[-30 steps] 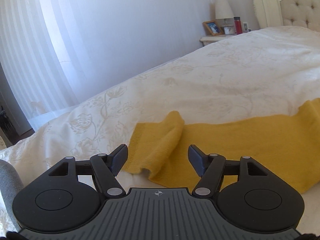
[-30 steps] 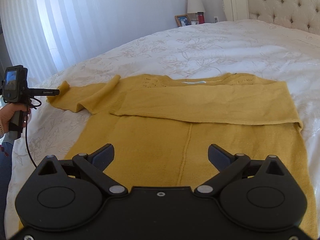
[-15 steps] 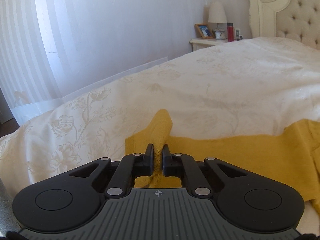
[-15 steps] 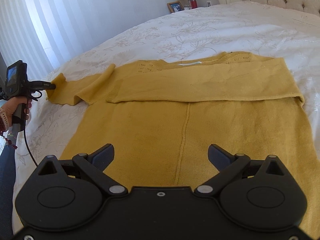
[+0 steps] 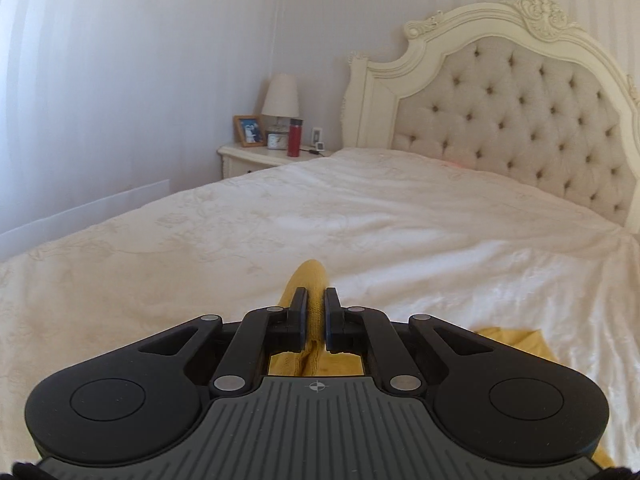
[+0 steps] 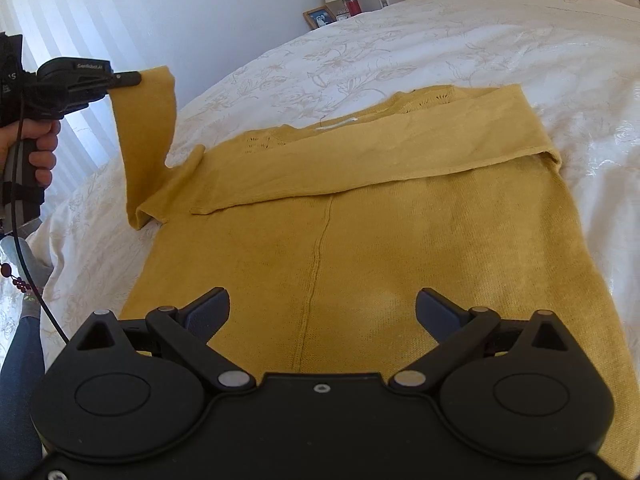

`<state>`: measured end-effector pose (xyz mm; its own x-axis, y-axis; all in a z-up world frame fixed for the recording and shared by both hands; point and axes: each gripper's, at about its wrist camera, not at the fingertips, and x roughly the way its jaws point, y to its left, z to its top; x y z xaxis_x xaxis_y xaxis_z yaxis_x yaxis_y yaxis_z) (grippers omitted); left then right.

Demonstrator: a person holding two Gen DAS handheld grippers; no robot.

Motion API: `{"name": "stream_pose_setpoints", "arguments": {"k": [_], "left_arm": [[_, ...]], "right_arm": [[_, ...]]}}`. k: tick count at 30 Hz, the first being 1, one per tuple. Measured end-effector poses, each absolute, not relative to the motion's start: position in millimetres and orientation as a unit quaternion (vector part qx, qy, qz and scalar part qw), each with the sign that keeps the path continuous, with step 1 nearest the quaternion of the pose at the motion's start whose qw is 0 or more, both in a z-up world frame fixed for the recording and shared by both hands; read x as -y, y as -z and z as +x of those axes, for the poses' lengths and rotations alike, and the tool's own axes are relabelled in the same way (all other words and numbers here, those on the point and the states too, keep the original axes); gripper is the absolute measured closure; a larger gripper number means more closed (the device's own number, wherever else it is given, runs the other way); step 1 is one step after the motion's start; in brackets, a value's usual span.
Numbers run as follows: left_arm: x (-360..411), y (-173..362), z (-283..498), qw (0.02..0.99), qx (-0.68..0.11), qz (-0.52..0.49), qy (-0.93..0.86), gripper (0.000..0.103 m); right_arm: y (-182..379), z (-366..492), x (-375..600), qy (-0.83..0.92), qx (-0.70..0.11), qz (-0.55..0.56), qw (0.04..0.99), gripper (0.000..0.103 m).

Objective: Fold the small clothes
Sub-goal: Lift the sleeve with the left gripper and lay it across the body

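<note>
Mustard sweater (image 6: 360, 248) lying flat on bed (image 6: 520, 48), sleeve (image 6: 146, 136) lifting, pinched in left gripper (image 5: 316, 312); right gripper (image 6: 322, 312) hovering wide over hem. Best carrying cuff across chest, keeping fold line straight.

Counts, both views:

- 1 mustard-yellow knit sweater (image 6: 360, 240); 2 sleeves: 1 folded flat across the chest (image 6: 400, 152), 1 lifted off the bed (image 6: 146, 140).
- 2 black two-finger grippers: left gripper (image 5: 315, 316), right gripper (image 6: 322, 316), w/ 2 fingers each.
- 1 hand visible (image 6: 38, 152), on the left gripper's handle.
- 1 bed w/ cream floral bedspread (image 5: 360, 216).
- 1 tufted cream headboard (image 5: 500, 120).
- 1 cream nightstand (image 5: 256, 156).
- On the nightstand: 1 white-shaded lamp (image 5: 281, 96), 1 wooden photo frame (image 5: 249, 130), 1 red cylindrical bottle (image 5: 295, 142), 1 small clock (image 5: 276, 141). Other small bits there too tiny to count.
</note>
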<state>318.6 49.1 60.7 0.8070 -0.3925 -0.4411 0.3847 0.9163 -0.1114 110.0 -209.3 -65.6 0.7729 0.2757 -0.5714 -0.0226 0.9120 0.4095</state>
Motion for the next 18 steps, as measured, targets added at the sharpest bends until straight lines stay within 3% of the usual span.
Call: {"name": "stream_pose_setpoints", "arguments": {"k": [7,8,11,18], "left_arm": [[23.3,-17.2,324.2,0.926,-0.283,-0.043,0.245,0.092],[28.4,-11.5,325.2,0.922,-0.292,-0.045,0.25,0.088],[37.6,-0.4,318.8,0.918,-0.307,-0.043,0.248,0.062],[13.2,2.6,270.4,0.935,-0.266,0.03,0.234,0.042]], "right_arm": [[65.0,104.0,226.3,-0.066,-0.322,0.207,0.921,0.003],[65.1,103.5,228.5,-0.064,-0.322,0.208,0.921,0.003],[63.9,103.2,232.4,-0.058,-0.321,0.206,0.923,0.003],[57.4,112.2,231.2,-0.052,-0.314,0.184,0.93,0.003]]}}
